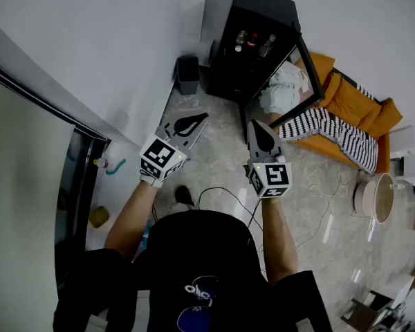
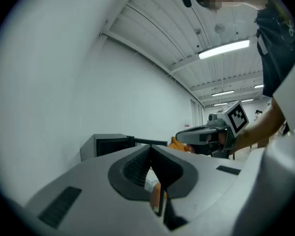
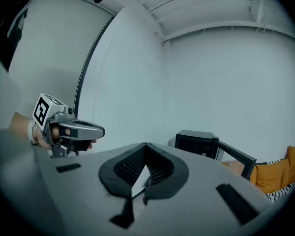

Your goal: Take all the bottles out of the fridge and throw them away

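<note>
A black mini fridge (image 1: 252, 40) stands on the floor against the far wall, its door (image 1: 306, 81) swung open to the right. Three bottles (image 1: 253, 43) stand on its upper shelf. Both grippers are held out side by side well short of the fridge. My left gripper (image 1: 202, 118) is shut with nothing in it, its jaws meeting at the tip (image 2: 150, 149). The right gripper (image 1: 254, 124) is likewise shut and holds nothing (image 3: 145, 146). The fridge shows in the left gripper view (image 2: 108, 144) and in the right gripper view (image 3: 196, 144).
A small black box (image 1: 188, 73) sits left of the fridge. An orange couch (image 1: 353, 102) with a striped blanket (image 1: 332, 130) lies to the right. A round white bin (image 1: 375, 197) stands further right. Cables (image 1: 221, 196) trail on the floor; a glass door (image 1: 76, 185) is at left.
</note>
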Available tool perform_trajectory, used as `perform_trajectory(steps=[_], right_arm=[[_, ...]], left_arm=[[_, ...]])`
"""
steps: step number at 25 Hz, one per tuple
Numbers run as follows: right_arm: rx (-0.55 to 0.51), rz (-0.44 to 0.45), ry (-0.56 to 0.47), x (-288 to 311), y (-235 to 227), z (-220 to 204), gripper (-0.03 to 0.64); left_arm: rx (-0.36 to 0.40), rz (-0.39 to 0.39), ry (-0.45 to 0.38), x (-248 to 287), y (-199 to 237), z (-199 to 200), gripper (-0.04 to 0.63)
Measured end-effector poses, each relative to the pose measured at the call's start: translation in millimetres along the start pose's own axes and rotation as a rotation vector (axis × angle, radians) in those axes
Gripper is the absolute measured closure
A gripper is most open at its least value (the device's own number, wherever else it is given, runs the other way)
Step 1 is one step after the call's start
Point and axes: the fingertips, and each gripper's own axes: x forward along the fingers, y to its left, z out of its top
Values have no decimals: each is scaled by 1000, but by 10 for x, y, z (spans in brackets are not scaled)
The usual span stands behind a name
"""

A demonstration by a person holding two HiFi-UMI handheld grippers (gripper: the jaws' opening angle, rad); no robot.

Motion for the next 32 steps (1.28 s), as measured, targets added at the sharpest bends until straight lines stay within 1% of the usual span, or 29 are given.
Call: perform_trajectory(steps=[3,7,13,19,21,24,29,32], right_arm=[[28,-12,36,-62,-5,-77,614],[20,-12,10,-127,17,-125,614],[45,-31,28,-192,17,-246,614],[37,-43,32,-61,-94,-312,613],[44,-43,48,37,-163,-363,614],[44,-43,25,277,-376,-373,612],[58,-37,49,792,-866,-463,613],[41,-20,28,1229,-1153,-491,612]], left_arm=[[-4,15,7,7,-46,-27,592],[-11,27,13,-25,-98,-59,592],[-24,41,22,-45,-126,-155,592],[-27,69,32,4,-27,-244,592],[-28,78,33,57,53,-291,592],[-37,88,39,250,240,-367,592],[-46,108,59,810,670,-465,591],[-40,109,62,1205,1000,-508,592]])
